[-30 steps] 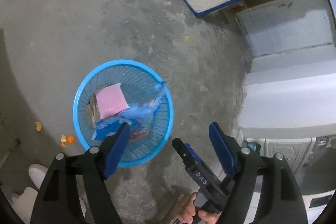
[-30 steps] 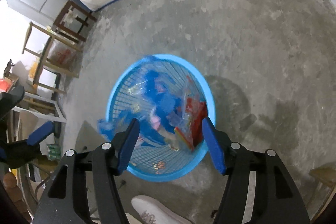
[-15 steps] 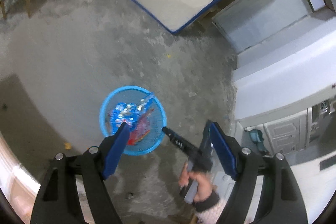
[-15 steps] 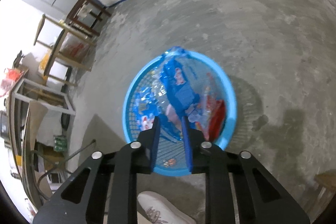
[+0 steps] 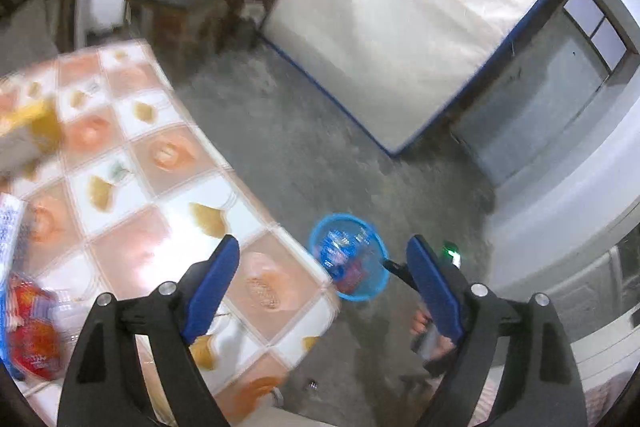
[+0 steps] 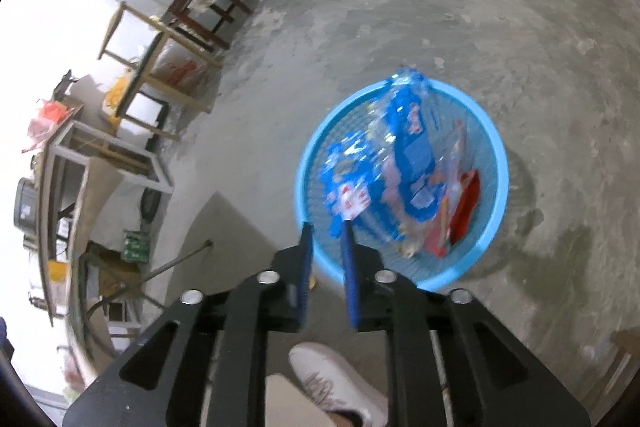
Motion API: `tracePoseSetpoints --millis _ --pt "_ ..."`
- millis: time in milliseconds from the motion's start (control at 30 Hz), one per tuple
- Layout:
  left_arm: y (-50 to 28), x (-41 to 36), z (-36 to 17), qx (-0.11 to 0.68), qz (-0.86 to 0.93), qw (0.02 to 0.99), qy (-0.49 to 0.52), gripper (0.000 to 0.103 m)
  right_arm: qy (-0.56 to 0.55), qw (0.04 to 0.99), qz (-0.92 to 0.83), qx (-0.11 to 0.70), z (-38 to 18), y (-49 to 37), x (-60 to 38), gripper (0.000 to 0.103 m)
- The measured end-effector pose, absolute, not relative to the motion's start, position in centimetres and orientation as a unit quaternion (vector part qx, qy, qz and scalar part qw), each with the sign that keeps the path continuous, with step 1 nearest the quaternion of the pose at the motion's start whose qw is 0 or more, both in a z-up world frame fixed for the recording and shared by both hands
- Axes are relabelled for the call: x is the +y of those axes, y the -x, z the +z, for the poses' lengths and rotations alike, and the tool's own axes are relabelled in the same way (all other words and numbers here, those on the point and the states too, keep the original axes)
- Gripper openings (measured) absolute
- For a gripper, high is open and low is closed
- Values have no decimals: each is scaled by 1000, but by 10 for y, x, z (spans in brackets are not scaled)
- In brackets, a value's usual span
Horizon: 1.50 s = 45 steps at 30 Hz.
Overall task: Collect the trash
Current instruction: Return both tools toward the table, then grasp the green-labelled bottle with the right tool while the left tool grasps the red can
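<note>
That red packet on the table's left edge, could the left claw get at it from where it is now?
Probably yes. The left claw is wide open with nothing in it, above the table, and only bare tabletop lies between it and the red packet. The view is blurred, though.

No lettering can be read anywhere in either view. Print shows on the blue-and-white plastic wrappers (image 6: 404, 163) in the round blue mesh basket (image 6: 494, 195) at centre right of the right wrist view, and on the red packet (image 5: 30, 341) at the lower left of the left wrist view, all blurred beyond reading.
</note>
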<state>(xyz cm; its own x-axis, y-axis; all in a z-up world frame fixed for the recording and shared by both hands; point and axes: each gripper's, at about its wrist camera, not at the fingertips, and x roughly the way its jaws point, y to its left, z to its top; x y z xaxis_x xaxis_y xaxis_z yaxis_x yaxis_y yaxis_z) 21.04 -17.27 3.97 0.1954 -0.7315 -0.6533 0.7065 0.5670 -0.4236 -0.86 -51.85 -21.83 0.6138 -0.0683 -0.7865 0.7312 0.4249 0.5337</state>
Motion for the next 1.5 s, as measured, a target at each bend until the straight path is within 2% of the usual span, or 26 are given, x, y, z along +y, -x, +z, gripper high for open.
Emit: tracePoseSetpoints --millis 100,233,433,533,767,967,1200,1500 --pt "-204 -143 58 389 -450 804 3 90 -438 786 -247 359 -191 11 -482 43" --pt "-192 -115 68 358 -427 830 -10 91 -374 813 -226 384 -156 11 -440 55" --pt "-183 -68 64 349 -386 854 -19 91 -296 846 -186 404 -101 11 -398 65" --pt "-181 -39 62 348 -360 865 -22 92 -265 861 -164 402 -79 3 -375 67" --pt "-189 28 47 357 -293 886 -30 92 -269 869 -39 414 -48 -52 -308 68" --pt "-193 64 13 375 -266 888 -11 92 -269 854 97 434 -35 -110 -223 82" --pt "-194 72 -22 367 -221 902 -51 92 -226 833 121 491 -52 -158 -146 84" --pt "-206 74 -38 361 -250 895 -79 92 -200 821 88 528 -76 -188 -117 84"
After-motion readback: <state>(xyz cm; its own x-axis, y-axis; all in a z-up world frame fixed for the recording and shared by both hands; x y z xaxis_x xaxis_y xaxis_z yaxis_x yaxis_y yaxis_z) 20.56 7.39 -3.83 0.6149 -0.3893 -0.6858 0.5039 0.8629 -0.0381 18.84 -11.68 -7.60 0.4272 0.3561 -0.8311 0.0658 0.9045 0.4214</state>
